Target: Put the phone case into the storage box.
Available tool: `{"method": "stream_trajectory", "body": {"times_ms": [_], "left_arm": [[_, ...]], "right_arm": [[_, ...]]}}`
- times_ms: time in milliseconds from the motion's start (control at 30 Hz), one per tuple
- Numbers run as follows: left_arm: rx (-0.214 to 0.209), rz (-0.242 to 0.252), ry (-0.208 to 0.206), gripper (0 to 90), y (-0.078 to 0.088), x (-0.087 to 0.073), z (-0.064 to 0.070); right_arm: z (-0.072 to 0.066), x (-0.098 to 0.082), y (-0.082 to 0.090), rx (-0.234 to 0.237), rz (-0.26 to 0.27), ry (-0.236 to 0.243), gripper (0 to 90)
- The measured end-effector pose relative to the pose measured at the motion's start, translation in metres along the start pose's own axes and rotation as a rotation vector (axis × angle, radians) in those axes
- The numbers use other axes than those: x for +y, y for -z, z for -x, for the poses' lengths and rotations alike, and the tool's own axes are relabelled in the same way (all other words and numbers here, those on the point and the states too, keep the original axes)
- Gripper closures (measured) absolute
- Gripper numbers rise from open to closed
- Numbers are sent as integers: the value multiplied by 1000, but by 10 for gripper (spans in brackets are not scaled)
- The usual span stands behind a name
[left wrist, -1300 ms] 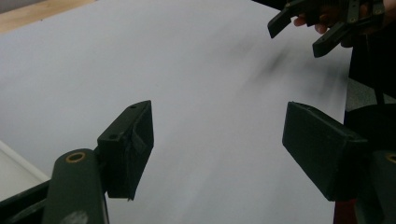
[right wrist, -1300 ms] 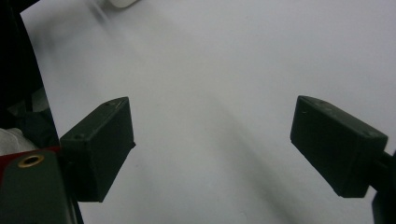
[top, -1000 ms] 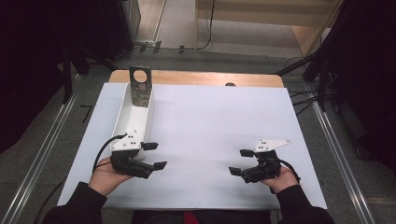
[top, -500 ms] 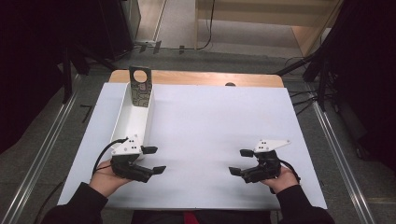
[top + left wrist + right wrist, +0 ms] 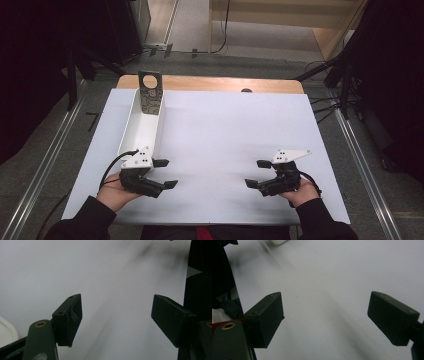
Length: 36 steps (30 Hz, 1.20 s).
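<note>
My left gripper [image 5: 166, 173] lies in a hand near the table's front left, pointing toward the middle, jaws open with nothing between them. In the left gripper view, the left gripper [image 5: 116, 315] has only bare white surface between its black jaws. My right gripper [image 5: 256, 173] is held at the front right and points back toward the left one, also open and empty. The right gripper [image 5: 327, 315] shows the same blank white sheet between its jaws. A long white tray [image 5: 142, 125] runs away from the left gripper, with a dark upright plate with a round hole [image 5: 150, 90] at its far end.
A white sheet [image 5: 235, 125] covers the table, with a wooden strip [image 5: 210, 84] showing at the back edge. Metal rails [image 5: 52, 145] run along both sides of the table. Dark stands and cables stand beyond the right edge [image 5: 345, 90].
The left gripper has slid slightly toward the near edge, away from the tray's near end. The right gripper has stayed put.
</note>
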<state>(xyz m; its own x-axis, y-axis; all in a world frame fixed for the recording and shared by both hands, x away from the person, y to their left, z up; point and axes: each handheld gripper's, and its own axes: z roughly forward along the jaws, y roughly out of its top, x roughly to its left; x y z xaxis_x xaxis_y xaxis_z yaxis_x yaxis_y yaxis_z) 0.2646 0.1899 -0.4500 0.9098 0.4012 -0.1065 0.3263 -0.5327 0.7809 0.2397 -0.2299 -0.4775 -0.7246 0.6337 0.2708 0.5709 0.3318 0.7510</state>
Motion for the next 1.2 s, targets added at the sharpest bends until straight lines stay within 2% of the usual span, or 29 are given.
{"method": "stream_trajectory", "body": {"times_ms": [333,1200], "left_arm": [[-6,-12,-11,246,-1,0,0],[-4,-4,-10,246,1,0,0]], "right_arm": [[0,0,0,0,-1,-1,126],[0,0,0,-1,0,3,126]]}}
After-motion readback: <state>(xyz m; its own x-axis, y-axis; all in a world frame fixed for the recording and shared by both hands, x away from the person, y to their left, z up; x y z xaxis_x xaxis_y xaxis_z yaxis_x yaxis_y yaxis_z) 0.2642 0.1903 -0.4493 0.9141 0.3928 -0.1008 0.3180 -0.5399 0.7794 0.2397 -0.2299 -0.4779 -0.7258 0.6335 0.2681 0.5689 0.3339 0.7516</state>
